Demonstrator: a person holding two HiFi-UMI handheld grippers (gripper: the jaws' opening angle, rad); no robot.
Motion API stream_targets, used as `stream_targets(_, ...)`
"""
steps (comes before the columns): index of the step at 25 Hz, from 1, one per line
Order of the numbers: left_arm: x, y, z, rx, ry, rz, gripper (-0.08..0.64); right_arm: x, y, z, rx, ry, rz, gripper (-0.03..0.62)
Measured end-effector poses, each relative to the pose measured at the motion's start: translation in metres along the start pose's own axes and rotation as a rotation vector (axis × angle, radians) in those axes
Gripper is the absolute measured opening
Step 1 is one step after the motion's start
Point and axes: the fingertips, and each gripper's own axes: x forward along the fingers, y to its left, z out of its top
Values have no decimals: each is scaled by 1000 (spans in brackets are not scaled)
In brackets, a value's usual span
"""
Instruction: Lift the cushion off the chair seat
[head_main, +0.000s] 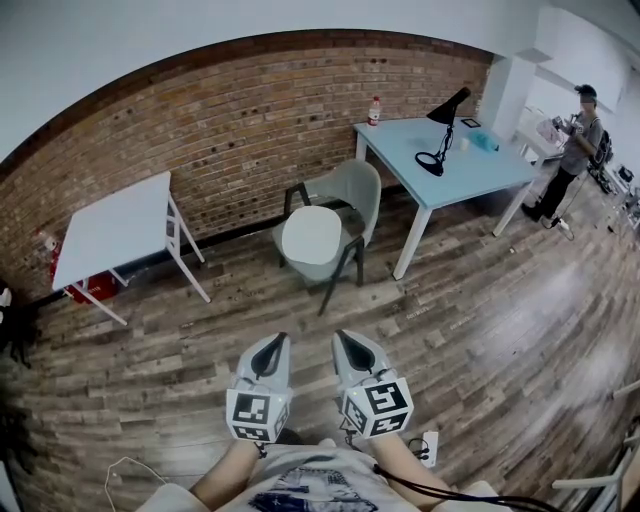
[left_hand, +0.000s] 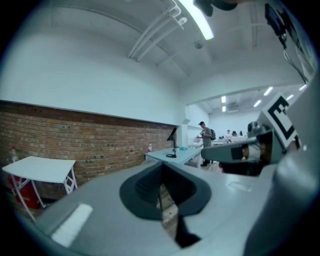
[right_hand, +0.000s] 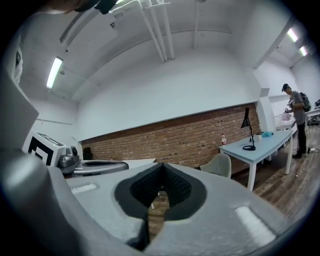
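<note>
A round white cushion (head_main: 311, 234) lies on the seat of a grey-green chair (head_main: 352, 192) that stands by the brick wall, in the middle of the head view. My left gripper (head_main: 274, 341) and right gripper (head_main: 343, 339) hover side by side near the bottom of that view, well short of the chair. Both are shut with nothing between the jaws. In the right gripper view the chair (right_hand: 219, 164) shows to the right of the shut right gripper (right_hand: 161, 169). The left gripper (left_hand: 161, 169) in its own view points level at the wall, with the chair hidden.
A white table (head_main: 115, 228) stands left of the chair. A light blue table (head_main: 470, 160) with a black lamp (head_main: 443, 128) and a bottle (head_main: 374, 110) stands to its right. A person (head_main: 570, 152) stands at far right. A power strip (head_main: 427, 448) lies on the wooden floor.
</note>
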Motion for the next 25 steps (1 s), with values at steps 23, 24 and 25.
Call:
stream_targets(23,108,81,-21,8,72,-21,-9,129,-47,-5,37,29,-3,-2)
stream_targets(24,116,91,-22,8,74,-26,-9,142,-48,-6,35,33,-8,-2)
stream_targets(25,124,101,-23,8,76,-30,-9,155,-49,-5,31,36,-13,-2)
